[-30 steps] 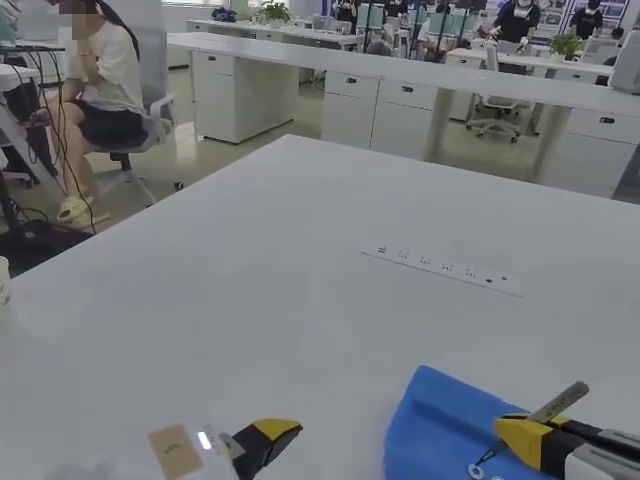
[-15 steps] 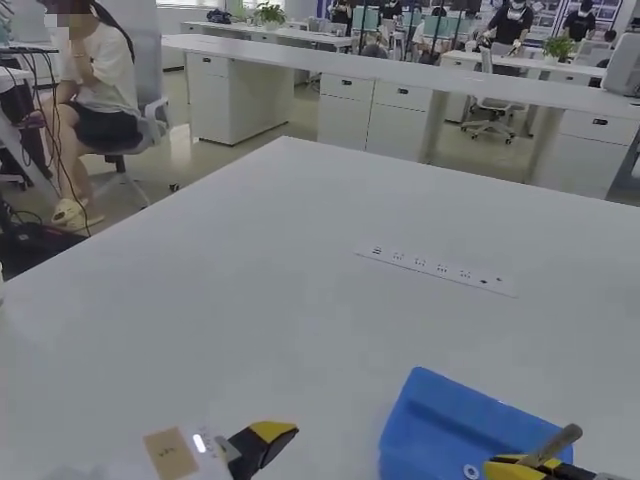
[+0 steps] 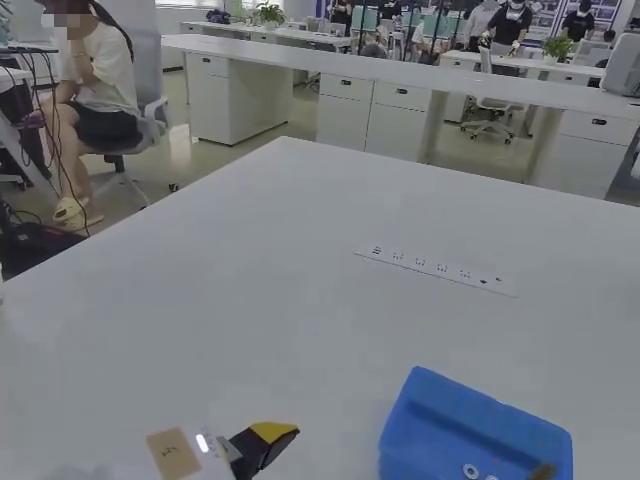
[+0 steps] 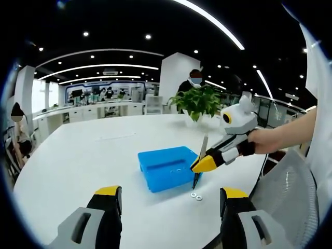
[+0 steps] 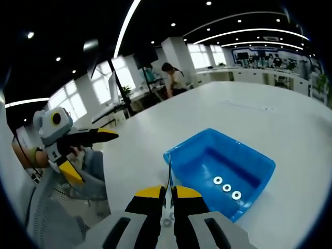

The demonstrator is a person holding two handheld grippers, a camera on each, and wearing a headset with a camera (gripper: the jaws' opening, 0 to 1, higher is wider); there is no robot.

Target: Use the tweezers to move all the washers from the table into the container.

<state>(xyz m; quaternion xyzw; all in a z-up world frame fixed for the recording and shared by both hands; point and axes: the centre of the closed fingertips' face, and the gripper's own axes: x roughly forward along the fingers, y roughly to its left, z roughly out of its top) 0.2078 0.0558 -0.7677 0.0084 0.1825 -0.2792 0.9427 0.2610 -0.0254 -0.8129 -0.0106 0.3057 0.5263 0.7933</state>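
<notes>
The blue container (image 3: 470,428) sits at the table's near right, and three washers (image 5: 226,187) lie inside it. My right gripper (image 5: 167,191) is shut on the thin metal tweezers (image 5: 169,175). In the left gripper view, the right gripper (image 4: 228,148) holds the tweezers (image 4: 200,165) tip-down beside the container's (image 4: 168,166) near corner, just above two washers (image 4: 196,195) on the table. My left gripper (image 4: 171,191) is open with nothing between its jaws. Its yellow tip (image 3: 265,437) is near the bottom edge, left of the container.
A white power strip (image 3: 438,269) is set into the tabletop beyond the container. Across the aisle are more white desks (image 3: 400,90), and a person sits on a chair (image 3: 95,90) at the far left. A potted plant (image 4: 196,101) stands behind the table.
The right gripper and tweezers have dropped from above the container's near edge and out of the bottom of the head view. The left gripper has stayed put.
</notes>
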